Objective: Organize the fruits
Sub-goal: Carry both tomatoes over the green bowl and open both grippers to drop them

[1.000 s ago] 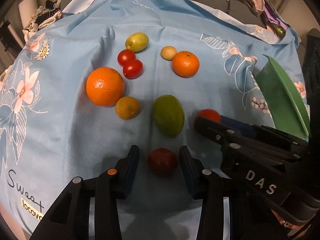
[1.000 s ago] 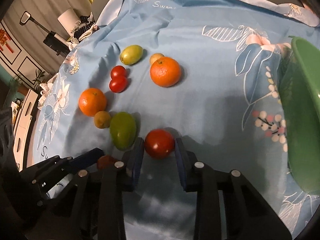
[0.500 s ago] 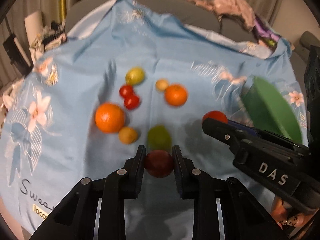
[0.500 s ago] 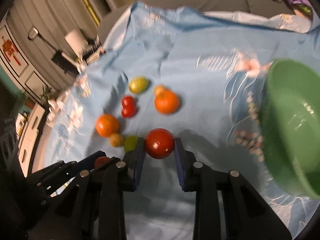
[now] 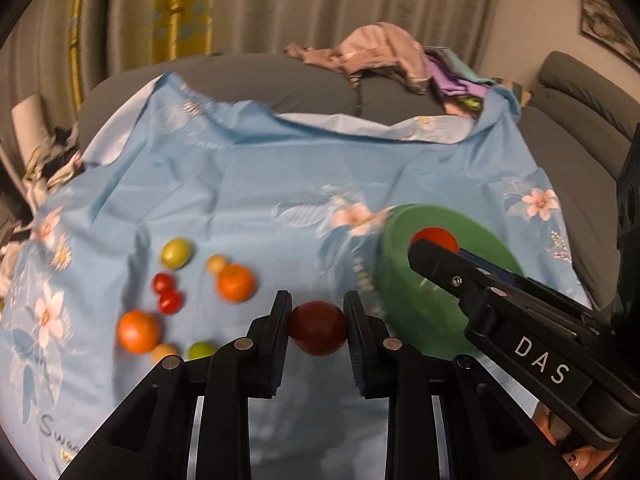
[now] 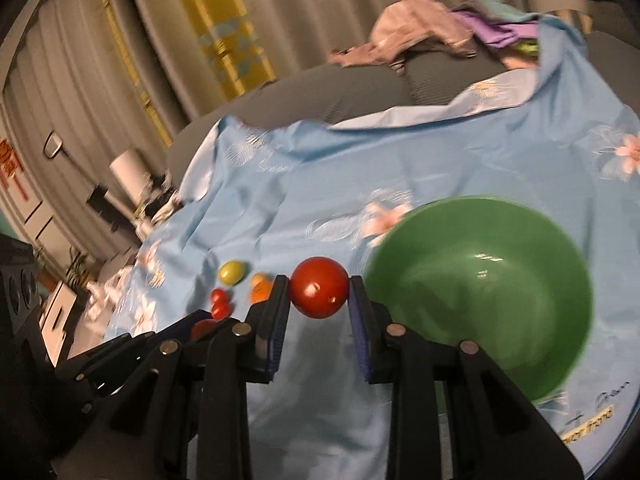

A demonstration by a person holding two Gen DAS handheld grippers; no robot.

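My left gripper [image 5: 318,326] is shut on a dark red tomato [image 5: 318,327], held above the blue cloth [image 5: 256,200]. In the right wrist view my right gripper [image 6: 319,288] is shut on a brighter red tomato [image 6: 319,287], just left of the green bowl [image 6: 480,280], which looks empty. From the left wrist view the right gripper [image 5: 434,242] holds its tomato [image 5: 434,236] over the green bowl [image 5: 404,292]. On the cloth to the left lie two oranges [image 5: 236,282] [image 5: 139,331], two small red tomatoes [image 5: 167,294] and several green and yellow fruits [image 5: 176,253].
A heap of clothes [image 5: 384,56] lies on the grey sofa [image 5: 280,84] behind the cloth. Curtains [image 5: 280,4] hang at the back. A grey armchair [image 5: 580,120] stands at the right. Furniture and clutter [image 6: 132,188] fill the left side.
The left jaws closed on the dark tomato. Both grippers rose off the cloth with their tomatoes, and the right one moved towards the green bowl.
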